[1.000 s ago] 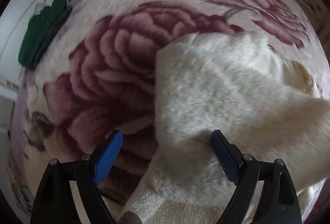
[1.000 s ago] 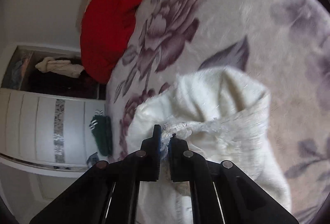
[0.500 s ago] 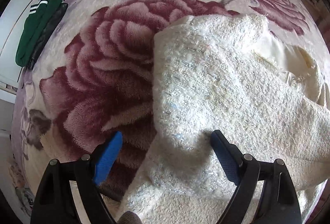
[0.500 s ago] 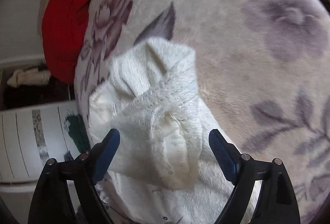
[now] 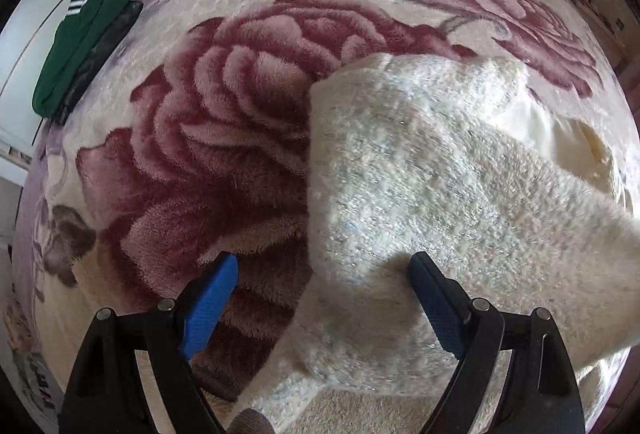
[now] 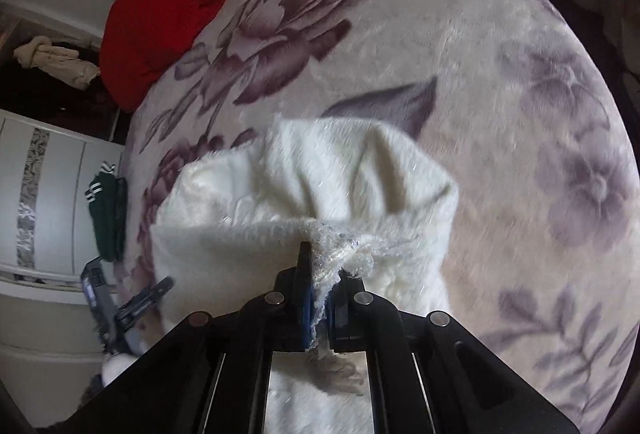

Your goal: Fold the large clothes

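Note:
A fluffy white garment (image 5: 440,174) lies rumpled on a floral plush blanket (image 5: 220,154). My left gripper (image 5: 320,262) hangs open just above it, pointing steeply down: the left blue pad (image 5: 208,306) is over the blanket, the right pad (image 5: 436,306) over the garment's folded edge. Nothing is pinched there. In the right wrist view my right gripper (image 6: 320,262) is shut on a bunched, frayed edge of the white garment (image 6: 340,170), which rises in folds towards the jaws. The left gripper (image 6: 132,306) shows at the lower left of that view.
A red garment (image 6: 160,6) lies at the blanket's far end. A folded green garment with white stripes (image 5: 80,42) sits at the blanket's edge beside a white wardrobe (image 6: 52,194). Beige clothes (image 6: 52,60) lie in a dark recess. Bare floral blanket (image 6: 520,114) spreads to the right.
The right gripper was shut on the garment, stood open above it half a second ago, and is now shut on a bunch of its edge. The left gripper has stayed open and in place.

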